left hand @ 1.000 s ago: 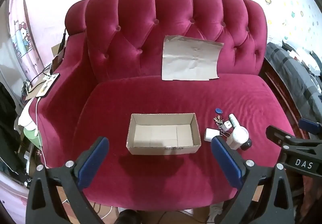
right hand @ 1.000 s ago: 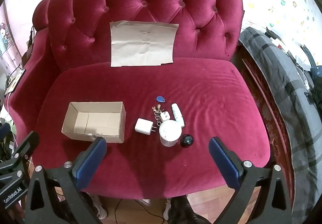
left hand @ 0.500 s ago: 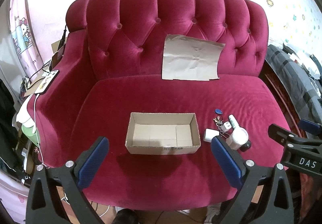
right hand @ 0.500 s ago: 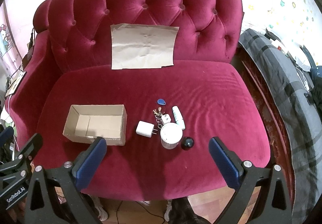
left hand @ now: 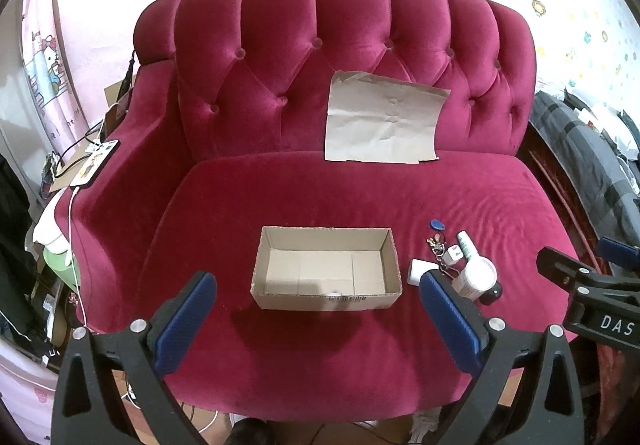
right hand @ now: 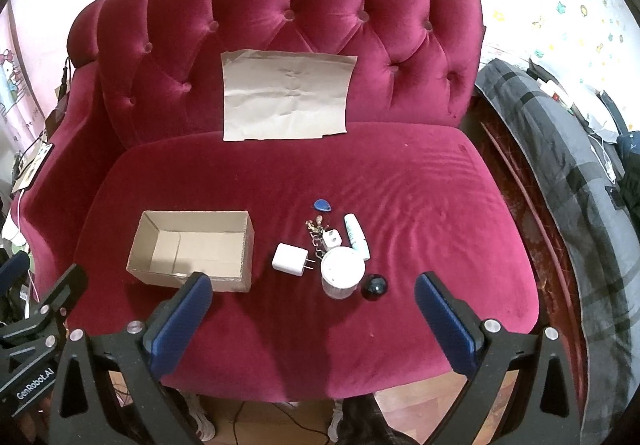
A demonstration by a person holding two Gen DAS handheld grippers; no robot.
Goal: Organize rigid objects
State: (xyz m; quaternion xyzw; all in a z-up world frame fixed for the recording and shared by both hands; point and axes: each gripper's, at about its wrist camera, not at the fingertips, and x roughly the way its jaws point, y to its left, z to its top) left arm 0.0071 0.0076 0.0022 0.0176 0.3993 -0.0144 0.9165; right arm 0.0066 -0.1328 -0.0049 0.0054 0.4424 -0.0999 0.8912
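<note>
An empty cardboard box (left hand: 326, 271) (right hand: 194, 249) sits on the red sofa seat (right hand: 420, 197). To its right lies a cluster: white charger (right hand: 290, 259), white jar (right hand: 342, 271), black ball (right hand: 374, 287), small white tube (right hand: 356, 235), small white cube with a keychain (right hand: 331, 239), blue tag (right hand: 322, 205). In the left wrist view the jar (left hand: 476, 277) and tube (left hand: 467, 243) show beside my right finger. My left gripper (left hand: 318, 315) hangs open in front of the box. My right gripper (right hand: 314, 315) is open, just short of the cluster. Neither holds anything.
A brown paper sheet (right hand: 286, 97) leans on the tufted backrest. A dark plaid blanket (right hand: 580, 173) lies right of the sofa. A phone on a cable (left hand: 94, 163) rests on the left armrest, with clutter beyond. The right gripper's body (left hand: 592, 297) shows at the left view's edge.
Both grippers have shifted slightly, so the sofa and objects sit a little lower and closer in view. Nothing was taken hold of; the objects have not moved.
</note>
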